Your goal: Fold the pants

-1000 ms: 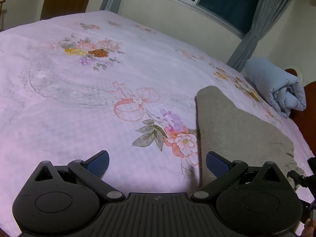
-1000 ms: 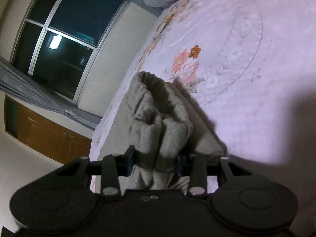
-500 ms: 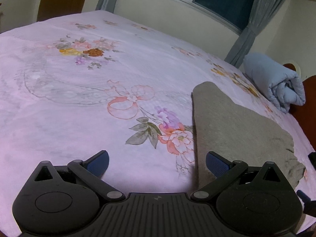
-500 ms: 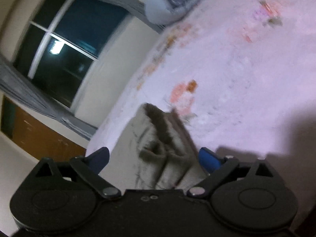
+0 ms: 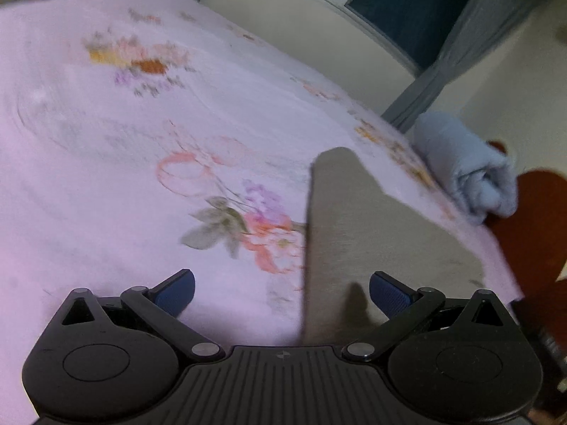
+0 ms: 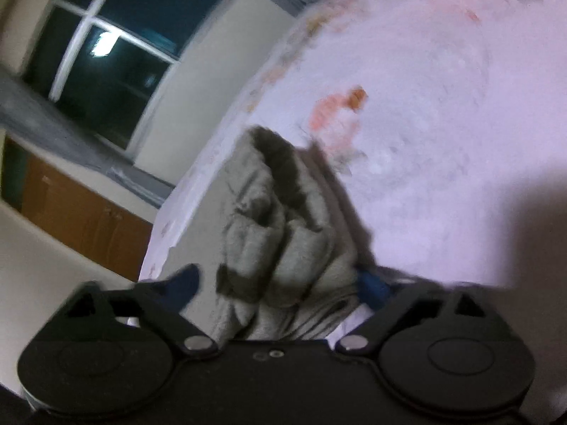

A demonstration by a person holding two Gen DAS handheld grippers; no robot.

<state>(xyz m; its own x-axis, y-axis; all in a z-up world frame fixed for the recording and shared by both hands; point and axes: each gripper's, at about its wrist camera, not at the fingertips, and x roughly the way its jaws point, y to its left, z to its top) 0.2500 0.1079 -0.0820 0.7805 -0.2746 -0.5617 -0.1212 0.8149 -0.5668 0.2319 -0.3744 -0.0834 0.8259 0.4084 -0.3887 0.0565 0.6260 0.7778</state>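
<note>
The grey pants (image 5: 361, 233) lie folded flat on the pink floral bed cover, at the right in the left wrist view. My left gripper (image 5: 281, 295) is open and empty, just above the cover, with its right finger over the pants' near edge. In the right wrist view the pants' bunched end (image 6: 280, 233) sits between the spread fingers of my right gripper (image 6: 280, 285), which is open and not clamped on the cloth. The view is blurred.
The bed cover (image 5: 106, 177) stretches wide to the left. A rolled blue blanket (image 5: 464, 166) lies at the far right by a brown headboard (image 5: 538, 219). A window with grey curtains (image 5: 457, 46) is behind the bed. A wooden cabinet (image 6: 78, 216) stands by the wall.
My right gripper has opened and let go of the pants' bunched end, which it held a second ago. My left gripper has shifted a little; the pants now lie flatter.
</note>
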